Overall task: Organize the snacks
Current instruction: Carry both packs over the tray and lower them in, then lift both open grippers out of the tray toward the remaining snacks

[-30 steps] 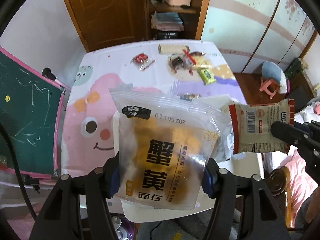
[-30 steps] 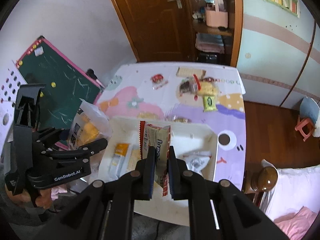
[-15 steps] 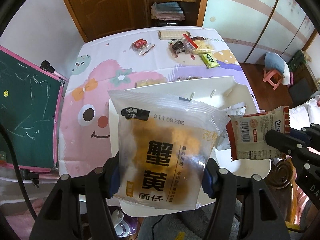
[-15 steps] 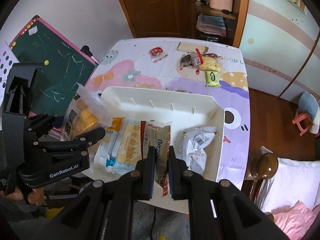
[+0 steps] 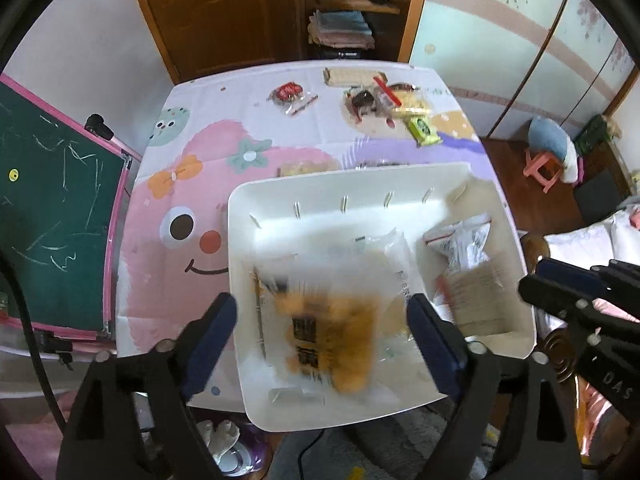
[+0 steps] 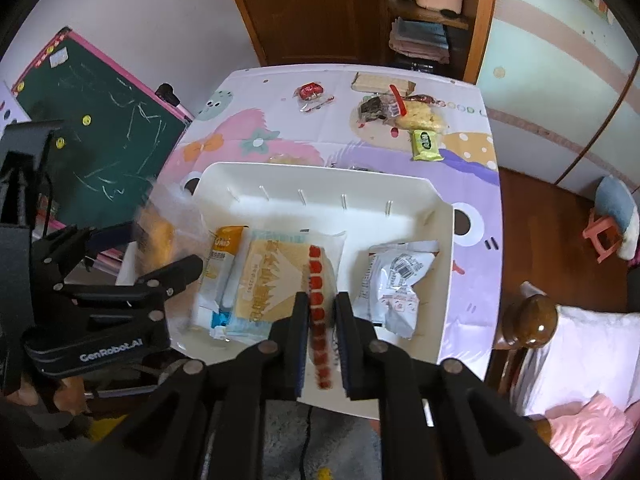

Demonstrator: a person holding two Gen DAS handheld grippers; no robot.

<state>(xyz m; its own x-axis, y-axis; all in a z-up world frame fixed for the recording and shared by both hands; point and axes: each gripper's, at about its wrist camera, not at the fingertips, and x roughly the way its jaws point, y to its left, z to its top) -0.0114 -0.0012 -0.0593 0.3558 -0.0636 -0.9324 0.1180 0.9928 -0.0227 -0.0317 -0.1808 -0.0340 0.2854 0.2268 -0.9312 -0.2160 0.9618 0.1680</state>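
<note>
**Both packets let go over the tray**

Cartoon-printed cloth covers the bench (image 5: 192, 184), with a chalkboard (image 5: 52, 216) off its left edge and a wooden door behind its far edge. A white tray (image 5: 360, 196) sits at the near edge, and loose snacks (image 6: 400, 110) wait by the far right corner.

My left gripper (image 5: 322, 320) has its jaws opening, already wide, and the orange noodle packet (image 5: 332, 332) is blurred between them, touching neither pad, so I judge it is dropping into the tray's near left part. My right gripper (image 6: 322, 322) has its jaws opening too, only a little apart; the red-edged packet (image 6: 319, 312) stands on edge in the gap, and no pad visibly presses it.

To do this well I should hold both hands level over the tray until each packet settles, then lift straight up, so nothing snags or knocks the yellow cracker pack (image 6: 272, 280) or the silver bag (image 6: 396, 280) already inside.
</note>
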